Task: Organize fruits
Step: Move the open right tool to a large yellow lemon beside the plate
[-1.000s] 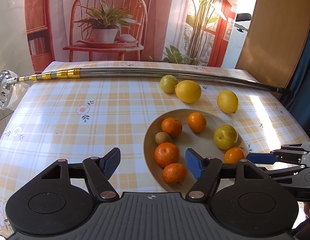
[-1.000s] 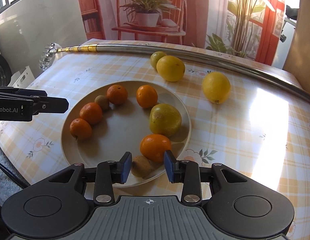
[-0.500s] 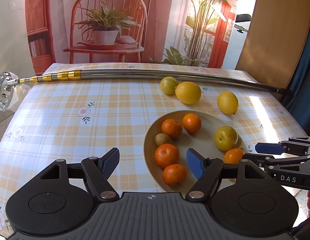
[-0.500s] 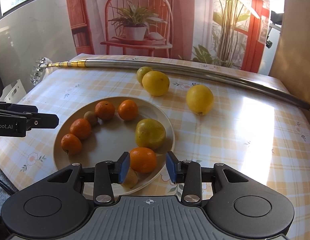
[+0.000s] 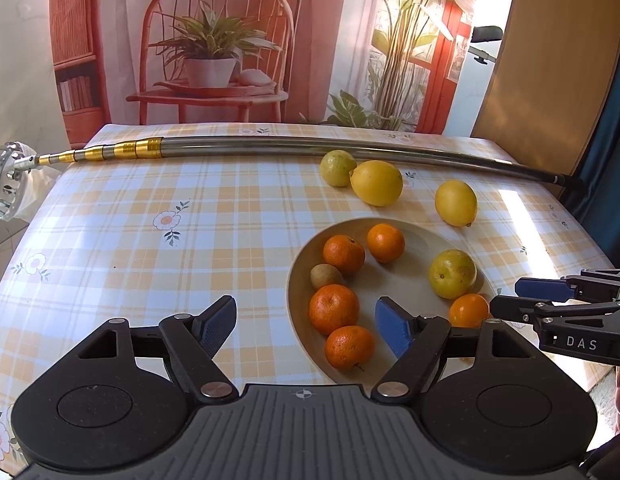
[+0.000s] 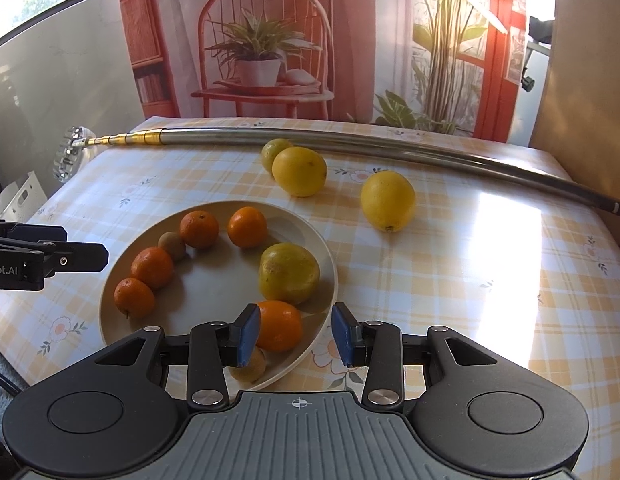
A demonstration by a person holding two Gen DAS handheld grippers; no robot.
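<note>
A round beige plate [image 6: 326, 248] sits on the desk [image 6: 490, 280], which is covered in a yellow checked cloth with small flowers. On the plate, four small orange mandarins form an arc along the left side [image 6: 134, 297] [image 6: 153, 267] [image 6: 199, 229] [image 6: 247, 227], with a small brown kiwi-like fruit [image 6: 171, 245] tucked between the second and third. A larger yellow-green citrus fruit [image 6: 289, 273] lies at the plate's right side, and just nearer than it rests a fifth orange mandarin [image 6: 279, 325]. A small tan fruit [image 6: 251, 366] sits at the near rim, partly hidden behind a blue pad.

The right gripper [image 6: 294, 335] hangs over the near edge of the plate with its jaws apart and holding nothing; the fifth mandarin appears between the pads, close to the left one. The left gripper [image 5: 305, 326] stands wide apart and empty above the plate's left edge.

Off the plate, on the far side of the desk, a yellow lemon [image 6: 299, 171] touches a smaller greenish-yellow fruit [image 6: 274, 151] behind it, and a second yellow lemon [image 6: 387, 201] lies apart to the right. A long silver telescopic pole with gold sections [image 6: 350, 145] runs along the far edge.
</note>
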